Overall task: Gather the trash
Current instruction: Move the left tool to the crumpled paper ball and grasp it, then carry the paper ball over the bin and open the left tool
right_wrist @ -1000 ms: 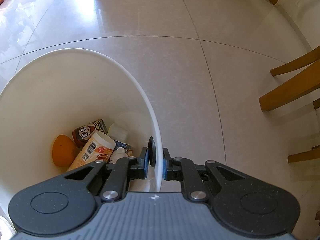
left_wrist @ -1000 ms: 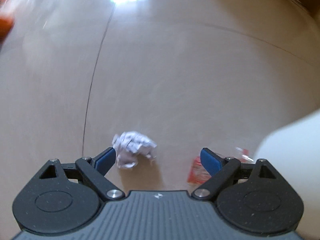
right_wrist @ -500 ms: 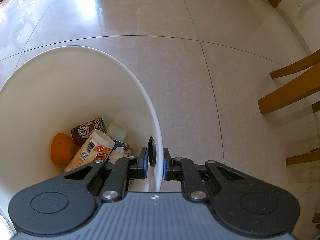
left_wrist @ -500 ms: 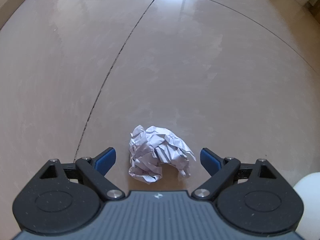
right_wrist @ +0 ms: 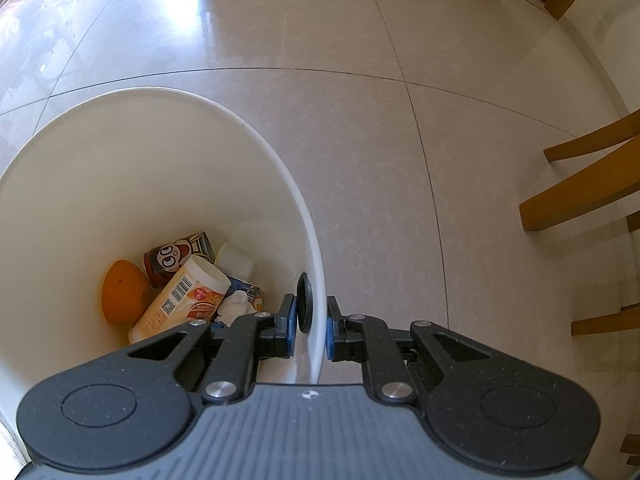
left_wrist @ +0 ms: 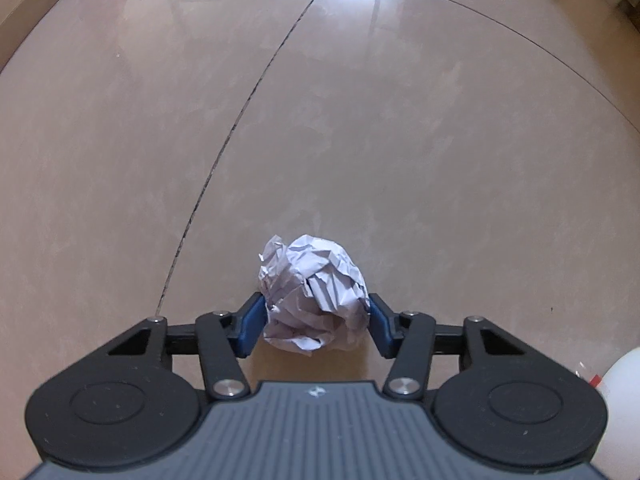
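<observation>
A crumpled ball of white paper [left_wrist: 316, 296] sits between the blue pads of my left gripper [left_wrist: 317, 326], which has shut on it just above the beige tiled floor. My right gripper [right_wrist: 311, 330] is shut on the near rim of a white trash bin [right_wrist: 132, 160], one pad inside the wall and one outside. Inside the bin lie an orange [right_wrist: 122, 298], a brown cartoon can [right_wrist: 178, 256], a pale labelled bottle [right_wrist: 180, 300] and a white tissue [right_wrist: 236, 306].
A dark grout line [left_wrist: 236, 120] runs across the floor tiles ahead of the left gripper. The bin's white side [left_wrist: 620, 400] shows at the lower right of the left wrist view. Wooden chair legs [right_wrist: 580, 196] stand to the right of the bin.
The left gripper moved in over the paper ball and its pads closed from wide open onto it. The right gripper kept its hold on the bin rim.
</observation>
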A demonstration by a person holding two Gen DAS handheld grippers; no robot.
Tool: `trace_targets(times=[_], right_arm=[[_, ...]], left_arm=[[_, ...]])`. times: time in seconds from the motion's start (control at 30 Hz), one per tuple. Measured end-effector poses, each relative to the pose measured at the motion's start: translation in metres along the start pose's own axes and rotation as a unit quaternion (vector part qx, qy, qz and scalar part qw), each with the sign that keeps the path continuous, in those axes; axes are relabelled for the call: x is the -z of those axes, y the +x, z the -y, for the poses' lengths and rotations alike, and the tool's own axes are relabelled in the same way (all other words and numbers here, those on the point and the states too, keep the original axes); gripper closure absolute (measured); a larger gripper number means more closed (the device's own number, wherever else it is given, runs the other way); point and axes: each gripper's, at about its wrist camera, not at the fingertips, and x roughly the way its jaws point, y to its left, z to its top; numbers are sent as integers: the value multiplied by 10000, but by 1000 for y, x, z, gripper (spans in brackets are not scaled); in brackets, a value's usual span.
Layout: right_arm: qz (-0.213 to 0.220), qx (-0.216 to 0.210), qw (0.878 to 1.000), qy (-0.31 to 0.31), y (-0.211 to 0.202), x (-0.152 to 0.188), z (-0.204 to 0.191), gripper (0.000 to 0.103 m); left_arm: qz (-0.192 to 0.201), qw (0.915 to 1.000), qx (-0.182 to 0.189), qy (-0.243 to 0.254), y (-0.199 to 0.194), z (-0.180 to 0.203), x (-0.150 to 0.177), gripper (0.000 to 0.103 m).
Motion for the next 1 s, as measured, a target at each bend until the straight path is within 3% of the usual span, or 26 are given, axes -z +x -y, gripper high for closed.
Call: trace_targets(times=[0.33,0.63,0.77,1.0], right_arm=[[-2,-5,10000,13,1,0,0,87],[4,-94,9999,58,1,0,3,88],[-20,-126,9998,145,1,0,5,88],[-25,-184,9995,240,1,0,7,88]], left_arm=[[16,9978,2,656,-44,19,10,54],[169,9832,240,1802,-148,30,22,54],[314,9698,509,2364,-204,54,20,54],[816,9278,1018,3496,-302,116,42,54]])
